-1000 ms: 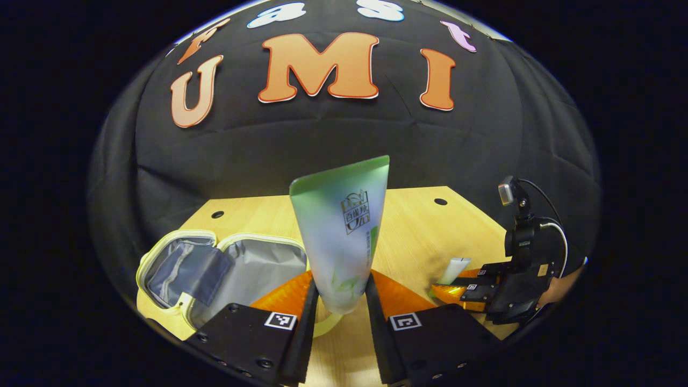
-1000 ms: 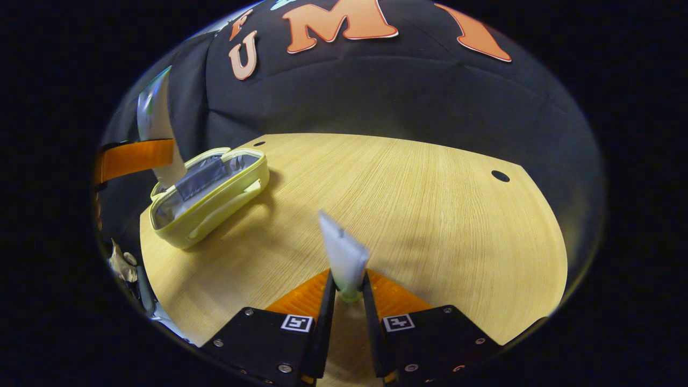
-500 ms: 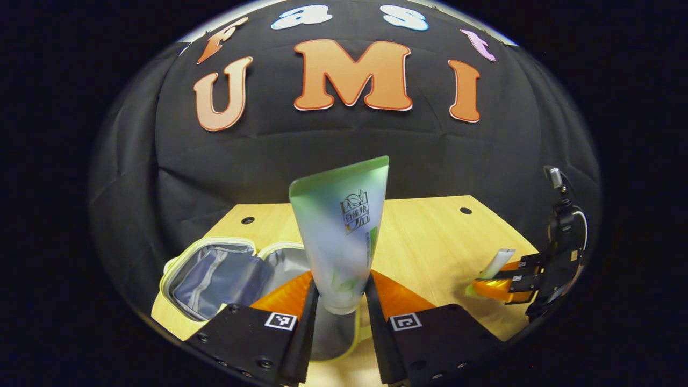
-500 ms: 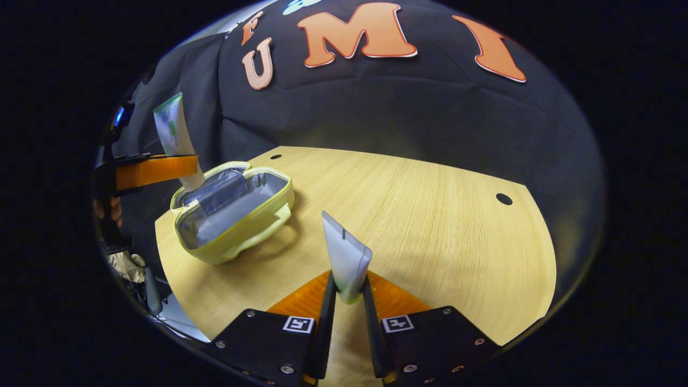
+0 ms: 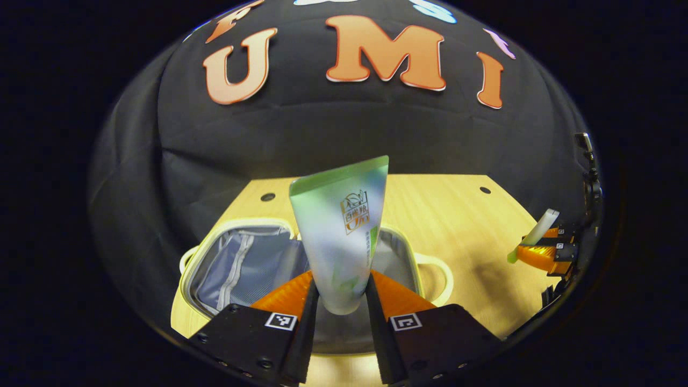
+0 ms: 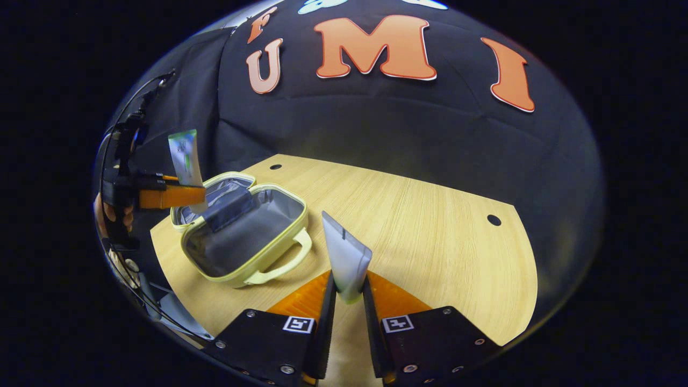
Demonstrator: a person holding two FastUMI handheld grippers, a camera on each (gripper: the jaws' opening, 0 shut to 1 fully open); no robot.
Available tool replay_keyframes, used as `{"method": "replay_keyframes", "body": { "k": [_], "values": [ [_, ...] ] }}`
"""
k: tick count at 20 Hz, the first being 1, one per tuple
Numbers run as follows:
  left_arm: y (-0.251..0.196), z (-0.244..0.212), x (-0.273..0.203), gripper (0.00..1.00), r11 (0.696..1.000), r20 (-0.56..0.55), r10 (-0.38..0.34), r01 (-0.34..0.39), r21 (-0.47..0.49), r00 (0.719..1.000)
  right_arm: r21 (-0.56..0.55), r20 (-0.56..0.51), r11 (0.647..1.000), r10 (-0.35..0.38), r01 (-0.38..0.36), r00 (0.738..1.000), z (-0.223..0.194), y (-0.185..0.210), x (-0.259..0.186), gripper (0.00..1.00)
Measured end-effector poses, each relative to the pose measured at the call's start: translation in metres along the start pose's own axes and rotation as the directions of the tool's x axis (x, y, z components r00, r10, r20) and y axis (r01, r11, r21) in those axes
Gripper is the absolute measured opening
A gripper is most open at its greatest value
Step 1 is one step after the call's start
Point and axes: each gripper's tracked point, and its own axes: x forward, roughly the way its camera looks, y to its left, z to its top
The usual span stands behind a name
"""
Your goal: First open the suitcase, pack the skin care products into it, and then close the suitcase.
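A pale yellow suitcase (image 5: 189,263) (image 6: 271,244) lies open on the wooden table (image 6: 419,215), its grey lining showing. My left gripper (image 5: 339,301) is shut on a frosted green tube (image 5: 341,231), held upright right over the open case; in the right gripper view that tube (image 6: 184,161) hangs above the case's far half. My right gripper (image 6: 348,293) is shut on a small white tube (image 6: 344,255), held upright above the table to the right of the case. The left gripper view has that white tube (image 5: 537,230) at the far right.
Bare wooden table (image 5: 457,215) stretches to the right of the suitcase, with small round holes (image 6: 493,220) near its back edge. The suitcase's handle (image 6: 285,266) sticks out toward my right gripper. A hand (image 6: 110,212) holds the left gripper at the far left.
My left gripper carried the green tube from beside the suitcase to directly above its open inside. My right gripper with the white tube shifted a little; the case sits nearer in its view.
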Motion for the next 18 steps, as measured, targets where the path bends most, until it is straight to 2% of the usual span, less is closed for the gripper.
{"method": "replay_keyframes", "body": {
  "k": [4,8,12,16,18],
  "values": [
    [0.02,-0.018,0.015,0.48,0.998,-0.075,-0.053,0.056,0.035,0.996,0.03,-0.009,1.0,-0.003,0.003,1.0,0.014,0.031,0.006,0.32],
    [0.025,-0.048,0.037,0.48,0.991,-0.187,-0.119,0.127,0.034,0.975,0.088,-0.005,0.996,0.002,-0.001,1.0,0.026,0.061,0.017,0.32],
    [0.027,-0.076,0.06,0.49,0.986,-0.279,-0.147,0.162,0.031,0.949,0.126,-0.014,0.992,-0.017,0.019,1.0,0.027,0.082,0.027,0.32],
    [0.032,-0.09,0.081,0.48,0.987,-0.354,-0.139,0.157,0.022,0.925,0.155,-0.021,0.987,-0.032,0.035,0.999,0.026,0.107,0.037,0.32],
    [0.031,-0.1,0.088,0.49,0.988,-0.417,-0.131,0.153,0.02,0.899,0.162,-0.031,0.986,-0.025,0.03,0.999,0.025,0.12,0.044,0.32]
  ]
}}
